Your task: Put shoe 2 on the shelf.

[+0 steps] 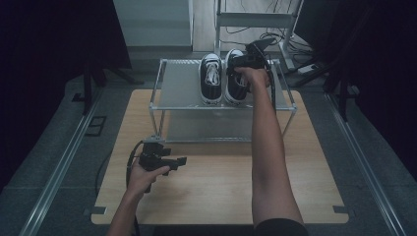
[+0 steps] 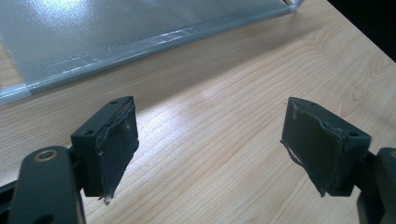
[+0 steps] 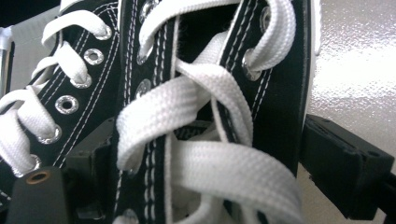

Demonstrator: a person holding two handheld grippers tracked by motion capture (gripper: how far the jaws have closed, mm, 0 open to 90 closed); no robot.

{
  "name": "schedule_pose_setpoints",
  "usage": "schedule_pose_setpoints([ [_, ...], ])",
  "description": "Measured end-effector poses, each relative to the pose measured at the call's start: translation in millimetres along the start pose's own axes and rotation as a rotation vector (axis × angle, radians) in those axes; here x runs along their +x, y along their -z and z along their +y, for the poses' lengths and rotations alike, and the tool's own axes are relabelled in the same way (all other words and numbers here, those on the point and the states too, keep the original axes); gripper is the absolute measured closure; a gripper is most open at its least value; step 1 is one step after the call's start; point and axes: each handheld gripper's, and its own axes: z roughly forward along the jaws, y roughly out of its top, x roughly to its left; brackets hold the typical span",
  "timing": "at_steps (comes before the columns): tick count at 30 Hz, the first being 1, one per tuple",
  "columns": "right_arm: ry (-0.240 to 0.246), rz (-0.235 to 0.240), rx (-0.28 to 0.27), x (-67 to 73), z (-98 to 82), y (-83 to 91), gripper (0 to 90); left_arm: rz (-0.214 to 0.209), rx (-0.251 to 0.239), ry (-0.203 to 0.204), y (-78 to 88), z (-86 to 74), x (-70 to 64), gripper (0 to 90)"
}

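A wooden table (image 1: 216, 187) carries a two-tier metal shoe rack (image 1: 162, 105) with grey shelves, standing toward its far edge. Two black canvas shoes with white laces and white soles stand side by side on the top shelf, touching or nearly so: the left shoe (image 1: 211, 78) and the right shoe (image 1: 235, 81).

The right gripper (image 1: 242, 60), held in the person's right hand (image 1: 255, 76) with the arm stretched forward, is at the right shoe. In the right gripper view the laced upper of the right shoe (image 3: 210, 116) lies between the two black jaws, one jaw on each side of it; whether the pads press against the canvas cannot be told.

The left gripper (image 1: 178, 161), held in the left hand (image 1: 142, 179), sits low over the near part of the table, in front of the rack. In the left gripper view its jaws stand wide apart with bare wood between them, and the lower shelf (image 2: 116, 37) shows beyond.
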Motion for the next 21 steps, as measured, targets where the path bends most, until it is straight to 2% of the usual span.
schedule_pose_setpoints([
  [6, -0.007, -0.012, 0.012, 0.6, 1.1, -2.6, 12.1, 0.003, -0.001, 0.003, 0.2, -0.3, 0.6, 18.7],
  [13, 0.005, -0.060, 0.015, 7.1, 1.3, -5.4, 11.9, 0.003, 0.000, 0.003, 0.2, -0.4, 0.6, 18.7],
  [21, 0.008, -0.076, 0.009, 8.8, 0.8, -6.6, 11.4, 0.004, 0.003, 0.001, -0.5, -0.4, -0.2, 18.7],
])
